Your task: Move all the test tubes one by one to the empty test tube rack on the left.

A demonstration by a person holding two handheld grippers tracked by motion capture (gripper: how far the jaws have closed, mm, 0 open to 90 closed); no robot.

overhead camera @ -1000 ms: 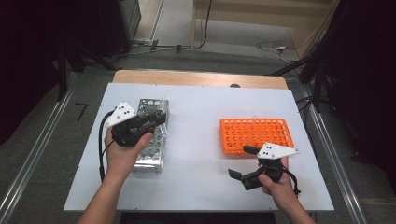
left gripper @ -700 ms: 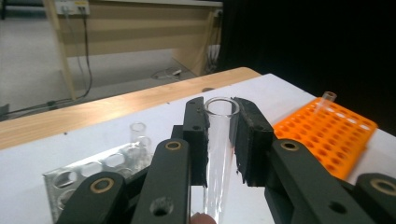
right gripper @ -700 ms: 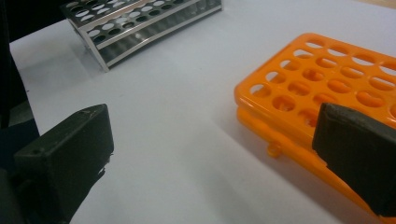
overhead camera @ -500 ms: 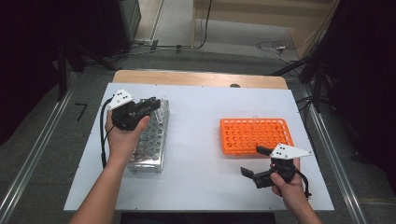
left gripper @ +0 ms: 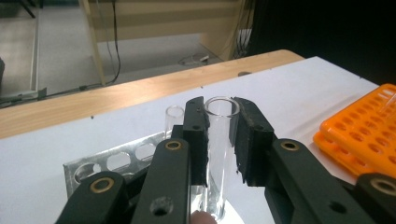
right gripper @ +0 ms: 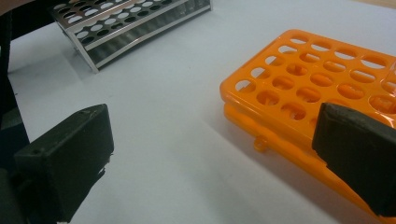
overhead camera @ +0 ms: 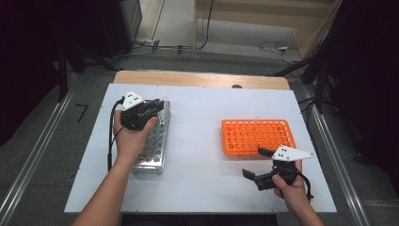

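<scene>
Up at the far end of the metal rack (overhead camera: 153,143), the left gripper (left gripper: 219,135) is clamped on a clear glass tube (left gripper: 218,154), its black pads pressing the tube's wall on both sides just below the open rim. The tube stands nearly upright, long axis vertical, mouth up, with its lower end down among the rack's holes; whether it sits fully seated I cannot tell. A second clear tube (left gripper: 174,119) stands in the rack just behind the left jaw, also upright and open at the top. The rack's other round holes that show in the left gripper view hold nothing. Across the white table (overhead camera: 202,122), well apart from the metal rack, lies the orange rack (overhead camera: 258,136), its rows of holes bare. The right gripper (overhead camera: 261,165) rests near the orange rack's near edge with its jaws spread wide, nothing between them.
</scene>
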